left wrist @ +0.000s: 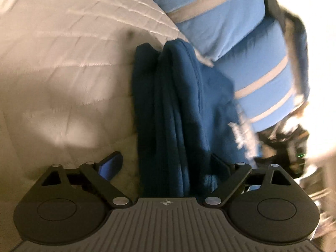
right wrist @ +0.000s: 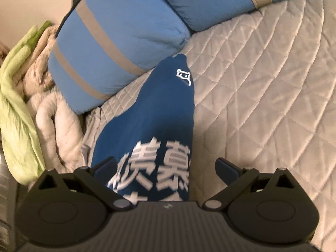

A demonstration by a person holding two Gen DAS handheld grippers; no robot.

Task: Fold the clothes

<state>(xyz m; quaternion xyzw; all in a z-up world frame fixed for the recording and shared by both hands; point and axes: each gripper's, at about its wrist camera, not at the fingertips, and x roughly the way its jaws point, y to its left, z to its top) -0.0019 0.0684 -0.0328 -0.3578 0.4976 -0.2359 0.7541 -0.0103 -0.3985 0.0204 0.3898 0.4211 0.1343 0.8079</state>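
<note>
Large white East Asian characters are seen printed across the dark blue garment (right wrist: 147, 126) in the right wrist view, too blurred to be read for certain. A small white animal-face emblem (right wrist: 184, 76) is stitched near its far end. In the left wrist view, white lettering (left wrist: 241, 134) on the same cloth is smeared beyond reading.

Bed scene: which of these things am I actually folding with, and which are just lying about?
Part of the job:
- dark blue garment with white lettering
- left gripper, jaws open around its folds
- right gripper, jaws open

Just lying about:
- blue striped pillows
- quilted bedspread
- green cloth
- beige blanket
</note>
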